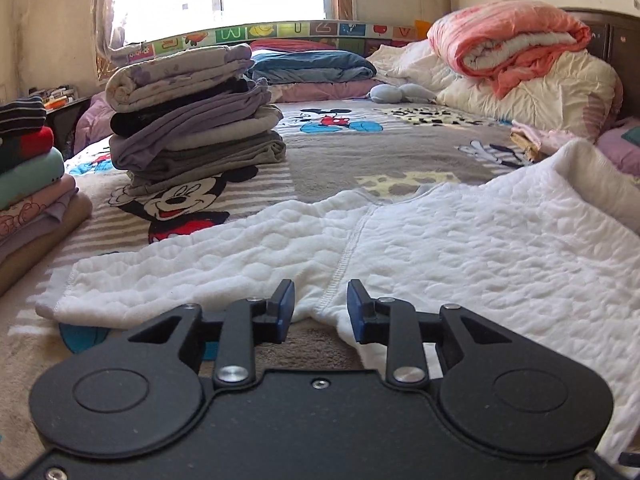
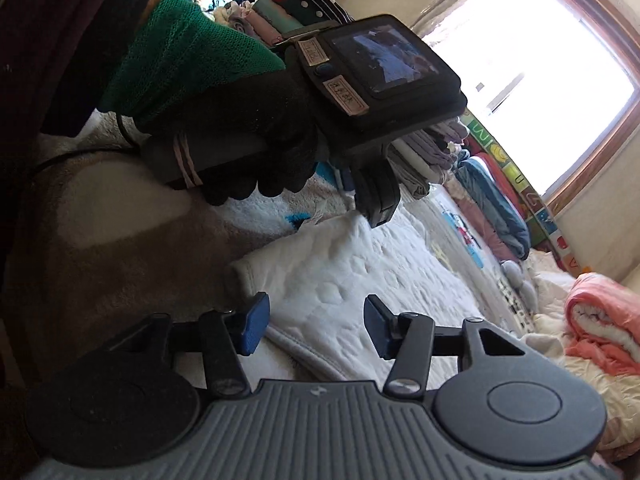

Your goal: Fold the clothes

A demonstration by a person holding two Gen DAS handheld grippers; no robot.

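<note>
We've got the white quilted garment (image 1: 400, 248) spread flat on the cartoon-mouse blanket (image 1: 320, 152), running from left of our left gripper's (image 1: 320, 308) fingers all the way past them to the right. Its near hem sits right at the fingertips, and a stitched seam runs straight out ahead between them. Left of the fingers there's a stack of folded clothes (image 1: 32, 184) at the frame edge, then a taller folded pile (image 1: 192, 120) further ahead; the blanket between that pile and the garment is bare. Far right, a pink rolled quilt (image 1: 516, 40) sits on white bedding.

Left gripper fingers are moderately open, holding nothing, with the hem bunched just between the blue pads (image 1: 286, 308).

Our right gripper (image 2: 316, 328) hovers over the garment's corner edge (image 2: 256, 276), fingers wide apart and empty. The left hand (image 2: 256, 136), gloved in black, shows ahead of them. The alphabet border (image 1: 280, 31) under the window shows letters, too warped to read reliably.
</note>
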